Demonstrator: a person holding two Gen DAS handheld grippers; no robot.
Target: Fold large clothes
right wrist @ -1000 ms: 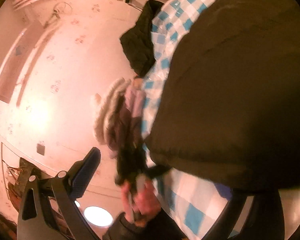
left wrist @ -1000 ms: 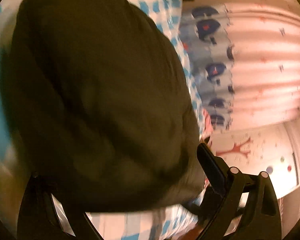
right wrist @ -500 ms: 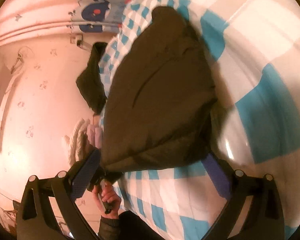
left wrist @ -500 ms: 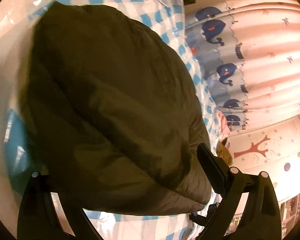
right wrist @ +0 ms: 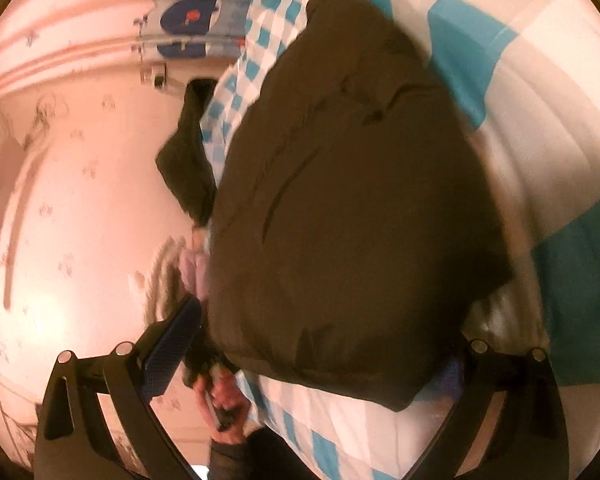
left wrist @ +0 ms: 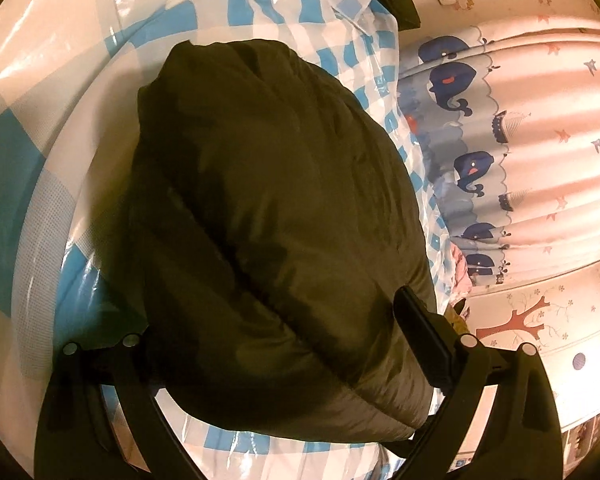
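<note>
Both grippers, left [left wrist: 276, 344] and right [right wrist: 328, 340], stand spread around the folded jacket [left wrist: 276, 208]; pressing flat seems next.

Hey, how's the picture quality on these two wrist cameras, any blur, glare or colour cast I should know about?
Left wrist view: sharp, strong fisheye bending, warm orange cast, glare on the clear plastic sheet over the checked bedcover; the dark jacket is underexposed, folds hard to read. Right wrist view: softer, motion blur smearing the wall and the hand; the jacket is likewise dark.
</note>
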